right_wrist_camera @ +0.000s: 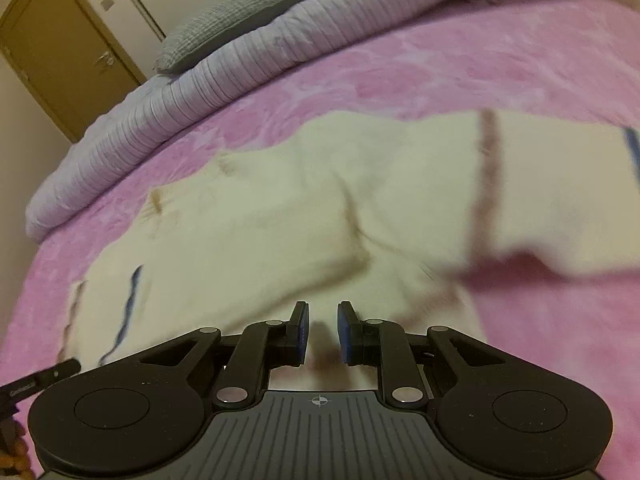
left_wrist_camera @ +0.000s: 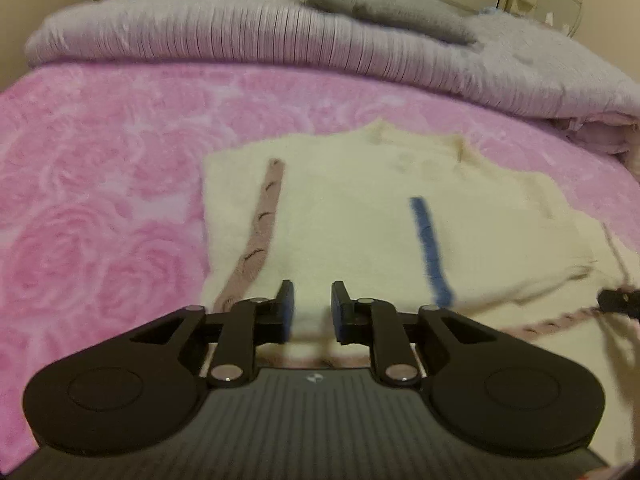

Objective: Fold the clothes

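A: What is lying on the bed (left_wrist_camera: 100,152) at the left of the left wrist view?

B: The pink rose blanket (left_wrist_camera: 80,208) is covering it, and a lilac ribbed quilt (left_wrist_camera: 200,36) is lying rolled along the far edge with a grey pillow (left_wrist_camera: 380,4) resting on top.

A: And the garment?

B: A cream sweater (left_wrist_camera: 352,216) is lying flat on the blanket, in the middle and reaching right. A mauve stripe (left_wrist_camera: 264,232) is running down its left part and a blue stripe (left_wrist_camera: 430,248) down its right part.

A: What is the left gripper (left_wrist_camera: 312,308) doing?

B: It is hanging over the sweater's near edge, its fingers (left_wrist_camera: 286,304) standing apart with cream cloth showing in the gap (no pad is pressing on it that I can see). The tip of the other gripper is peeking in at the far right edge.

A: And from the right wrist?

B: A door (right_wrist_camera: 60,60) is showing at the far left, then the quilt (right_wrist_camera: 160,120) and pillow (right_wrist_camera: 232,20). The sweater (right_wrist_camera: 260,220) is stretching across the blanket (right_wrist_camera: 480,64), blurred, with a blue stripe (right_wrist_camera: 128,304) at its left end and a mauve stripe (right_wrist_camera: 486,176) toward the right.

A: The right gripper (right_wrist_camera: 323,330)?

B: It is pointing down at the sweater's near edge, fingers (right_wrist_camera: 300,332) apart, nothing clamped between them.
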{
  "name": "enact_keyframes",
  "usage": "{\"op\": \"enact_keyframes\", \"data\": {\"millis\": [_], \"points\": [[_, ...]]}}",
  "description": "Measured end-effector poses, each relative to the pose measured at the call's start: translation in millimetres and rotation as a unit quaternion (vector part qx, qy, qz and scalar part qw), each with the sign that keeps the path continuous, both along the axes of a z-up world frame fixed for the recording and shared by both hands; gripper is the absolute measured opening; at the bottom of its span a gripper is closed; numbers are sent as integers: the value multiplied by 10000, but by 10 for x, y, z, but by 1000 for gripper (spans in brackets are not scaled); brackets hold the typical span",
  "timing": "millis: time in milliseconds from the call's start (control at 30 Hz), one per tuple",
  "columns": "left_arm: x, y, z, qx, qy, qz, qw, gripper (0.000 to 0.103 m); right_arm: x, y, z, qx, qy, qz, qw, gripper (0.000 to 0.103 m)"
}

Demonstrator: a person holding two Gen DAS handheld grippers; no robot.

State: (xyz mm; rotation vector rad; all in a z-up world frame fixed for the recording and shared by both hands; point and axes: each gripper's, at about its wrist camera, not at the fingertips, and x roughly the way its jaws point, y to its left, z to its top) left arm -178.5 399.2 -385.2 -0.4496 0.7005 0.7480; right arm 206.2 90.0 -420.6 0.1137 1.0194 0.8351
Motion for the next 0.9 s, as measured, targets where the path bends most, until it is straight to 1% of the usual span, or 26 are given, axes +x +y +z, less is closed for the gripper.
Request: {"op": "enact_keyframes", "data": {"millis": [67, 133, 167, 200, 267, 333, 400, 500, 533, 600, 667, 700, 833, 867, 900], "points": [[-77, -187, 59, -91, 3, -6, 10000, 20, -48, -365, 97, 237, 90, -174, 9995, 22], [-166, -405, 71, -218, -48, -37, 9997, 20, -53, -764, 179, 370, 207, -501, 9978, 34], [-203, -506, 64, -287, -76, -55, 9995, 20, -53, -998, 178, 452, 276, -727, 9959, 48], [-228, -597, 51, -351, -86, -48, 9993, 20, -54, -1232, 178, 534, 345, -952, 9934, 57], [-255, -751, 22, -468, -98, -32, 9989, 20, 9, -1704, 137, 715, 550, -1472, 9850, 58], [-254, -860, 0, -566, -109, -58, 9983, 20, 98, -2174, 80, 940, 818, -2040, 9710, 58], [-222, -933, -6, -591, -48, -99, 9982, 20, 216, -2619, 22, 1375, 1026, -2570, 9511, 58], [-142, -971, 19, -512, 42, -151, 9986, 20, 428, -3132, -71, 1978, 1247, -3269, 9157, 57], [-132, -978, 30, -498, 8, -160, 9986, 20, 512, -3239, -96, 2134, 1250, -3425, 9064, 57], [-115, -980, 45, -508, -93, -172, 9985, 20, 683, -3352, -132, 2243, 1214, -3669, 8946, 57], [-95, -939, 51, -566, -212, -160, 9980, 20, 855, -3387, -172, 2331, 1213, -3823, 8859, 57], [-79, -898, 47, -595, -268, -134, 9978, 20, 948, -3371, -183, 2350, 1202, -3852, 8843, 57], [-30, -709, 7, -650, -407, 9, 9971, 20, 1246, -3222, -185, 2185, 1095, -3974, 8845, 57], [-25, -658, -13, -712, -416, 53, 9966, 20, 1308, -3185, -177, 2095, 1045, -3985, 8868, 51], [-19, -608, -33, -774, -426, 98, 9960, 20, 1375, -3140, -174, 1927, 992, -4001, 8905, 36]]}}
